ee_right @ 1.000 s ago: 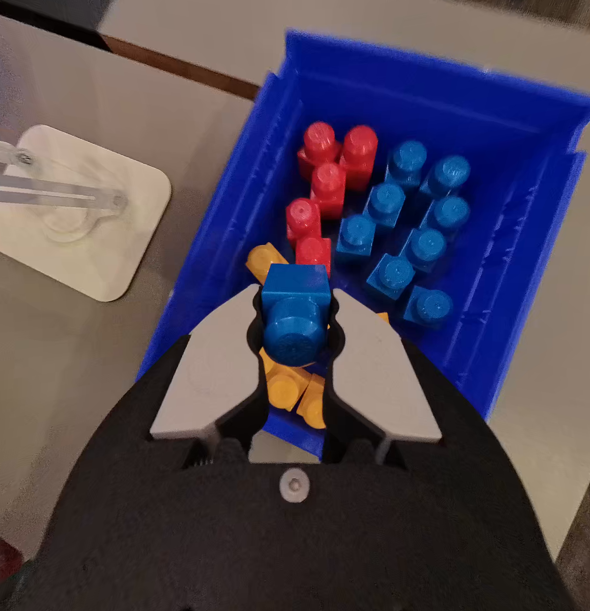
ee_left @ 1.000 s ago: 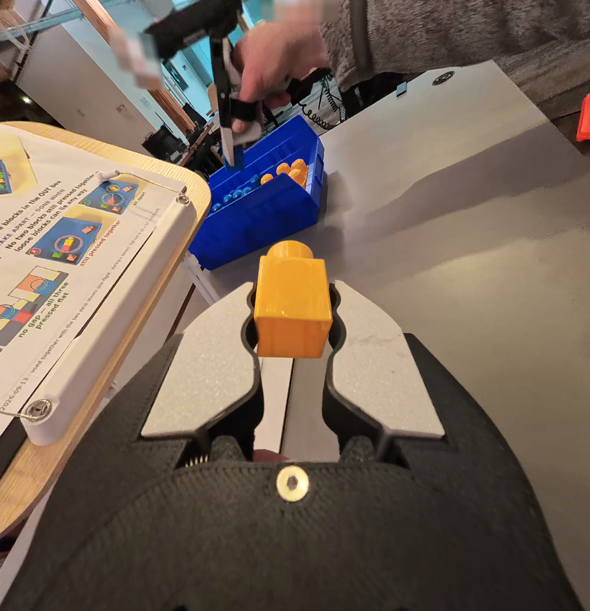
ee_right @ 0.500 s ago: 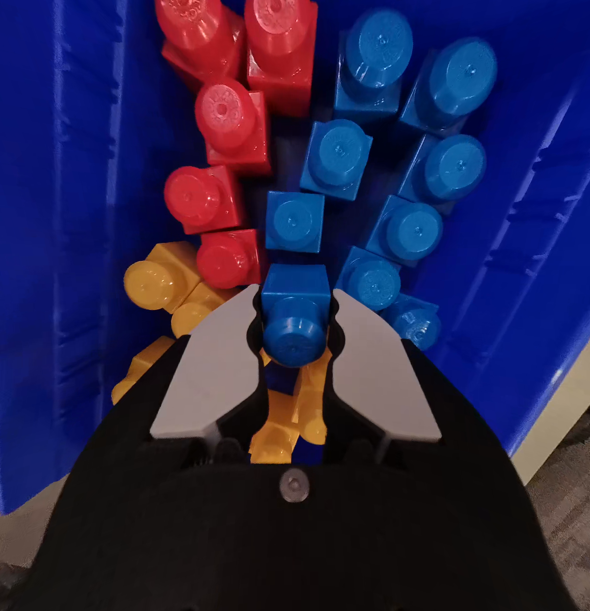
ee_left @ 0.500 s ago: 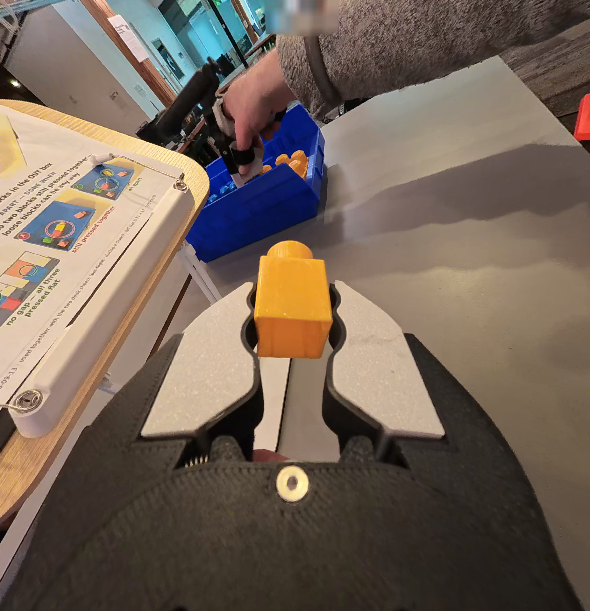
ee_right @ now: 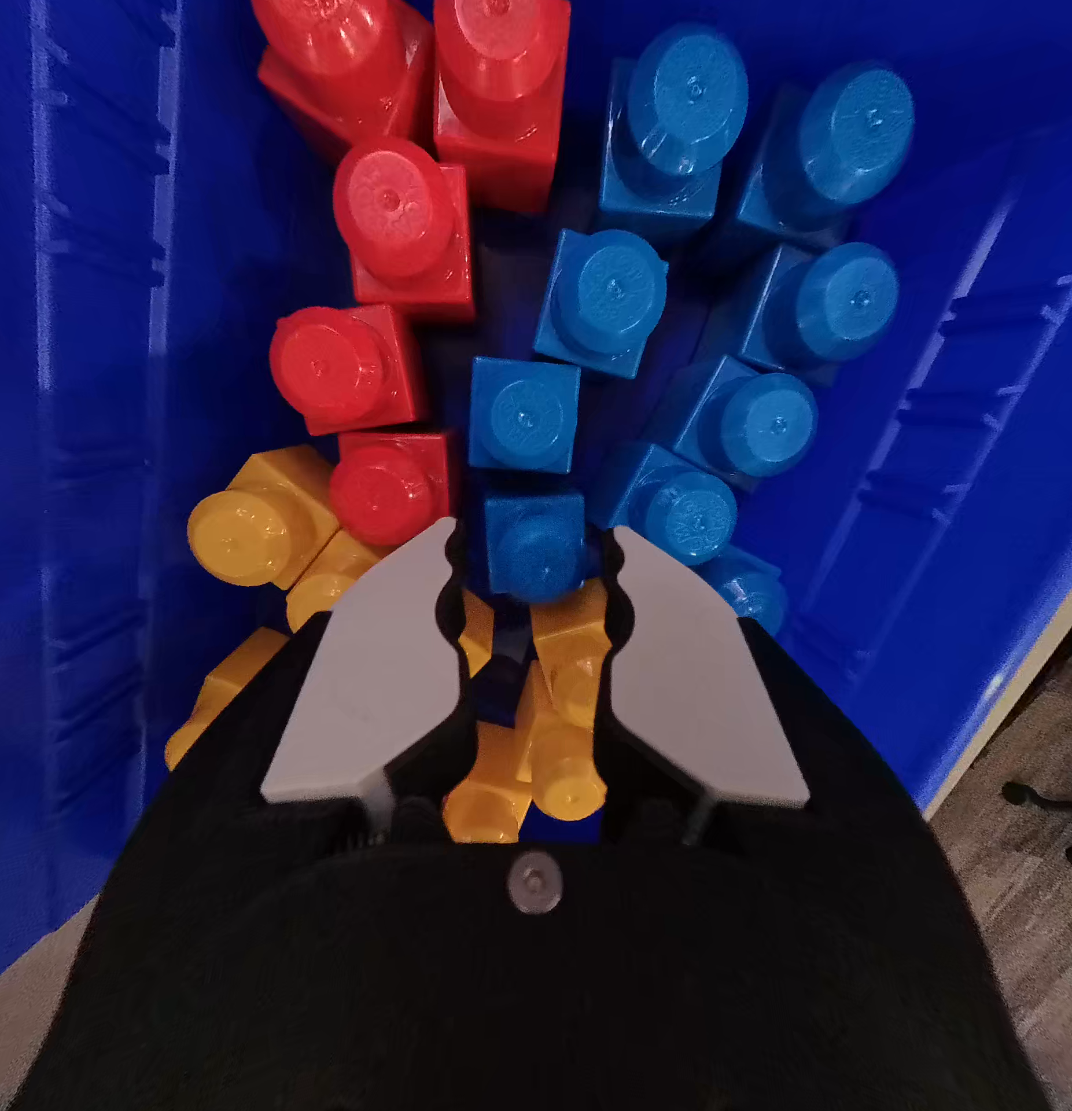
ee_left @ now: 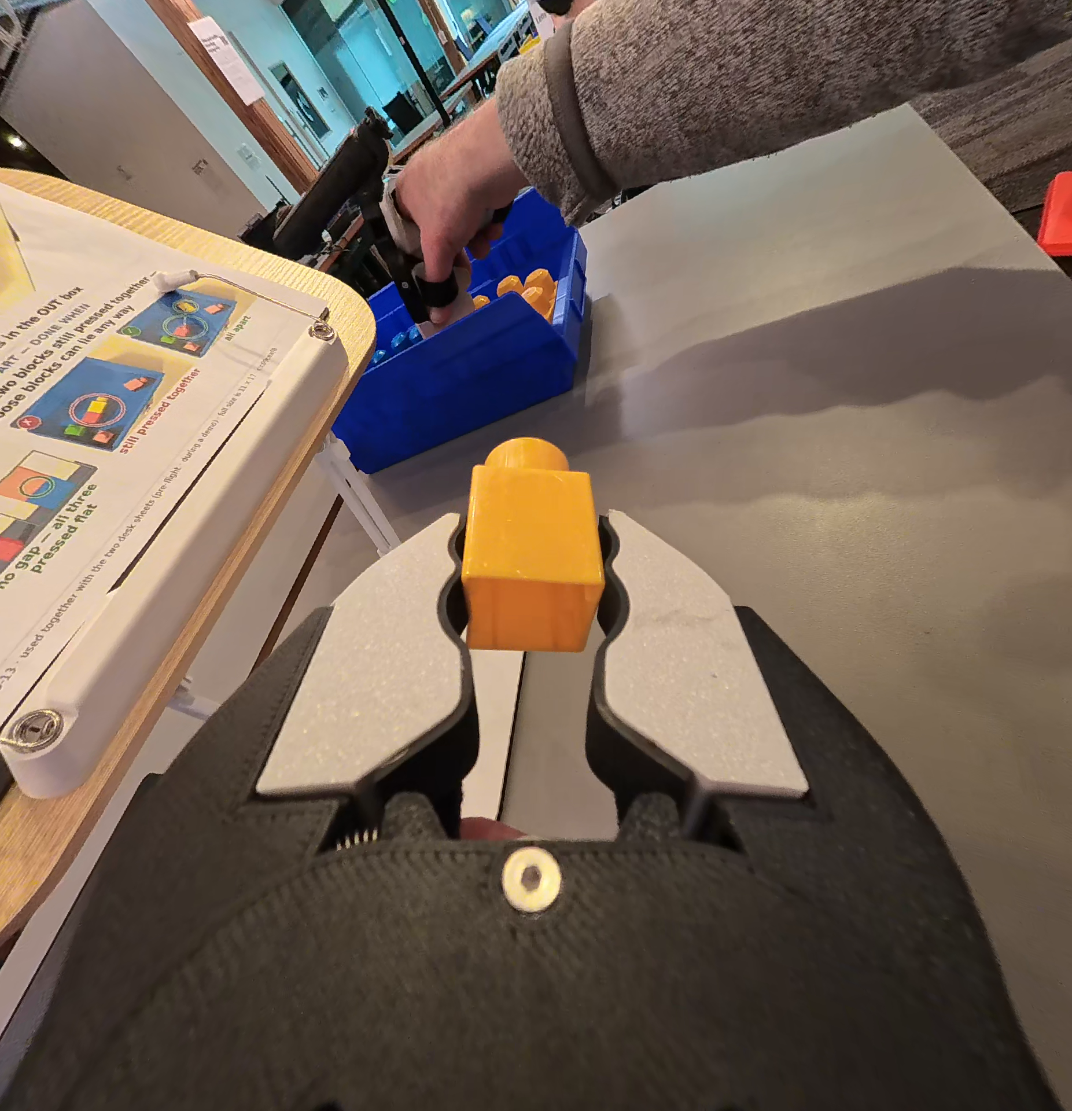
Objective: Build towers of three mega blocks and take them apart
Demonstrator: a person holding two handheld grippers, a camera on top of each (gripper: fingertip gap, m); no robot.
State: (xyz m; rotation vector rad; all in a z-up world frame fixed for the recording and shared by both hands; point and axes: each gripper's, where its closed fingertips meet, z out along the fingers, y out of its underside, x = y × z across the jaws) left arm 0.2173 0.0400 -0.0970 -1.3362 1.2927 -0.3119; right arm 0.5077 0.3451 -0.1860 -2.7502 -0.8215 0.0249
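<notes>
Here, left gripper (ee_left: pixel 530 577) fingers clenched on yellow mega block (ee_left: pixel 530 565), stud pointing away, block held above grey tabletop (ee_left: pixel 852 541). Right gripper (ee_right: pixel 530 565) fingers released inside blue bin (ee_right: pixel 88 361): dark blue block (ee_right: pixel 533 541) sits between fingertips, gap showing either side, resting among bin's red, blue, yellow blocks. Risk: lifting out askew could clip block, tip it onto yellow blocks (ee_right: pixel 551 721) beneath fingers. Left grip looks secure; slip unlikely unless squeeze relaxes.
</notes>
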